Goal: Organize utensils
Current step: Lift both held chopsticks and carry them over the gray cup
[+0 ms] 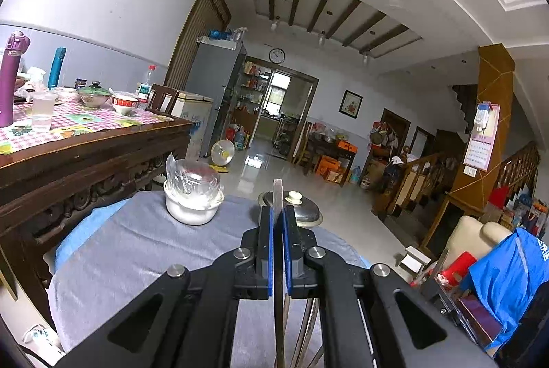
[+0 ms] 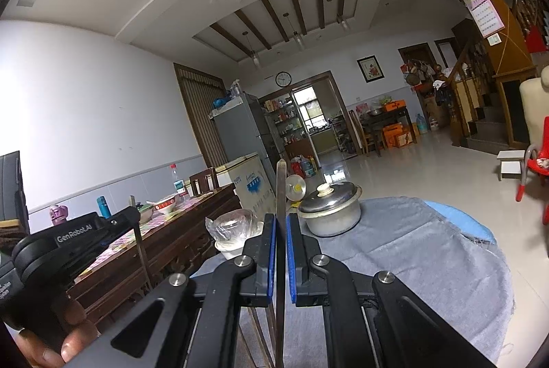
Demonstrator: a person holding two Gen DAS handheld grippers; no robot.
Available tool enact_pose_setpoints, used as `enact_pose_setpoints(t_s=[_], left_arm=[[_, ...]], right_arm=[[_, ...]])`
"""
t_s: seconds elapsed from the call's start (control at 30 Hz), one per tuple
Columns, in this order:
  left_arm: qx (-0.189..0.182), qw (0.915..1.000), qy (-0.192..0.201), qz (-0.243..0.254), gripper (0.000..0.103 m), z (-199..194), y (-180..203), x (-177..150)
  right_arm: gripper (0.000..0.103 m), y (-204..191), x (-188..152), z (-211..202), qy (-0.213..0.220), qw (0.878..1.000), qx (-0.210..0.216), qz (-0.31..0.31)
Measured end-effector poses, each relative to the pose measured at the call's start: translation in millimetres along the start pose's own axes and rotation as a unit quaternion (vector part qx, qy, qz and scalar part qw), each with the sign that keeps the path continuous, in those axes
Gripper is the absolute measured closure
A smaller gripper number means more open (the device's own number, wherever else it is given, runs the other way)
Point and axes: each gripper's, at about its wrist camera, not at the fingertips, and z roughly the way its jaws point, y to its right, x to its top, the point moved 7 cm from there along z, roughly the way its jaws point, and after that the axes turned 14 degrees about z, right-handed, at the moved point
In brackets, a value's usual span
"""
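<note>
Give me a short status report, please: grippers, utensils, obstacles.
Left gripper shut on chopstick. Right gripper shut on second chopstick. Pot and wrapped bowl ahead.

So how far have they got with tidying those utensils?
Nothing visibly sorted yet. In hand: the left gripper is shut on a thin utensil, and the right gripper on a dark stick, both upright. Left to do: more sticks show below the grippers; no holder is visible.
</note>
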Motion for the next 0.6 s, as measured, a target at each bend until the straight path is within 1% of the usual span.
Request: enact_pose_setpoints(t_s=[0.23, 0.6], left_arm=[[0.006, 1.0000, -0.008, 0.001, 0.098, 4, 0, -4], [0.003, 0.9999, -0.013, -0.005, 0.098, 7, 0, -10]], right_arm=[[0.096, 2, -7, 3, -0.008, 1.000, -0.002, 0.003], [0.096, 3, -12, 3, -0.011, 1.000, -0.006, 0.005]])
